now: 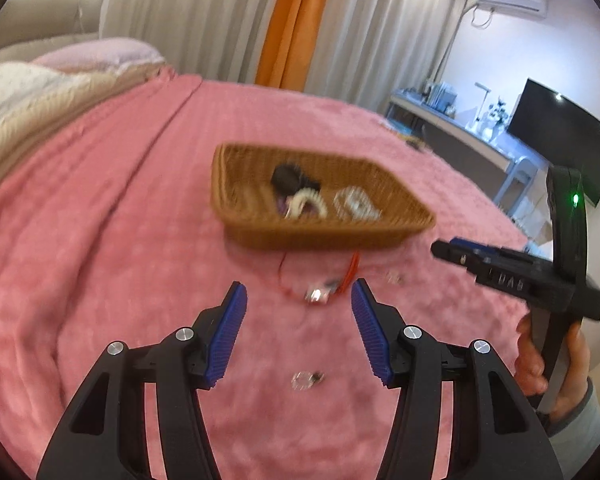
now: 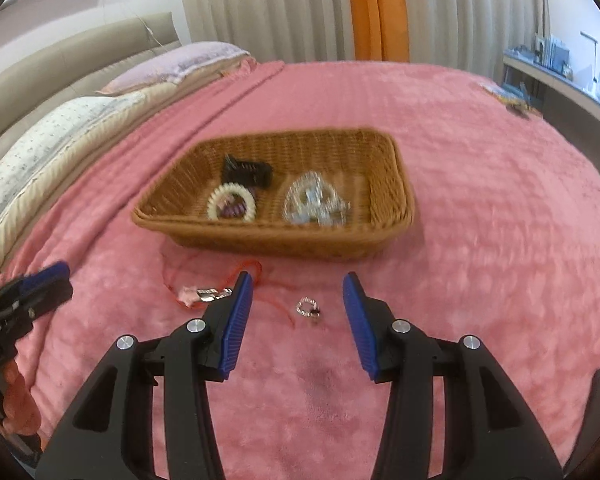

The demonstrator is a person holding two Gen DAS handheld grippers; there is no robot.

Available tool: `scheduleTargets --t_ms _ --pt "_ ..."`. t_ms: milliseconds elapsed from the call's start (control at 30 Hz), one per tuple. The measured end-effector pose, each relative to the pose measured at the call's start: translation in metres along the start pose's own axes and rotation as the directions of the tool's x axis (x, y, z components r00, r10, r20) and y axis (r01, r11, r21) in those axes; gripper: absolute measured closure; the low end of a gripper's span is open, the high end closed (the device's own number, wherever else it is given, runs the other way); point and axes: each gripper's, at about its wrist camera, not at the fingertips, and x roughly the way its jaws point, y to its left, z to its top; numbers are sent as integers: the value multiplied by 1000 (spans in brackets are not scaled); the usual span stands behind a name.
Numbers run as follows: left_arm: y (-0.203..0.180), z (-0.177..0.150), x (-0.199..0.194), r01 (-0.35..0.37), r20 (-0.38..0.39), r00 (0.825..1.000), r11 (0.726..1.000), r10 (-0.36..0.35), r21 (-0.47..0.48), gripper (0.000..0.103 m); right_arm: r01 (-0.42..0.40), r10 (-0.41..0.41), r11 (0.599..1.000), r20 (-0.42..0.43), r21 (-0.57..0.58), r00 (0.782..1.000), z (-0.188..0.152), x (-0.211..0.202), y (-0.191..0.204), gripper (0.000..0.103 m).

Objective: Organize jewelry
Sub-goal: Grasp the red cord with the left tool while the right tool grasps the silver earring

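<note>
Pink fleece blanket (image 2: 480, 240) covers the bed, and what I have left to tidy lies on it just in front of the wicker basket (image 2: 396, 216). My right tongs (image 2: 298, 296) are spread wide and empty, and a small silver ring (image 2: 308, 306) sits almost dead centre between their tips, slightly ahead. To its left, a red cord necklace (image 2: 204, 294) with a silvery pendant stretches roughly left to right. My left tongs (image 1: 300, 300) are also released, holding nothing, and from their view the pendant (image 1: 318, 294) lies straight ahead between the tips. I judge the right side better placed for the ring, the left for the necklace.
</note>
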Motion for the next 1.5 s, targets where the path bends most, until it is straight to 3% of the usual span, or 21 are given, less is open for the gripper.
scheduleTargets --t_ms 267,467,800,1000,1100,1133,1300,1500 --pt "8 -14 27 10 -64 998 1000 -11 -18 50 30 -29 999 -48 14 998 -14 31 -10 59" --pt "-20 -2 50 41 -95 995 997 -34 65 51 33 -32 999 -64 19 997 -15 43 -16 64" --pt "-57 21 102 74 -214 976 979 -32 189 52 20 -18 1000 -68 16 998 -24 47 -21 64" --pt "-59 19 137 34 -261 965 981 17 189 72 11 -11 1000 -71 -2 997 -25 50 -15 64" --pt "-60 19 142 29 -262 965 981 22 191 96 -3 5 1000 -77 21 997 -26 51 -20 64" --pt "-60 19 141 34 -257 966 981 16 192 101 -6 8 1000 -78 24 997 -26 52 -21 64" --pt "-62 17 123 77 -232 972 981 -34 180 101 -18 19 1000 -70 20 997 -28 50 -21 64" --pt "-38 17 69 215 -179 961 977 -210 9 101 -26 27 1000 -58 16 998 -29 48 -21 64"
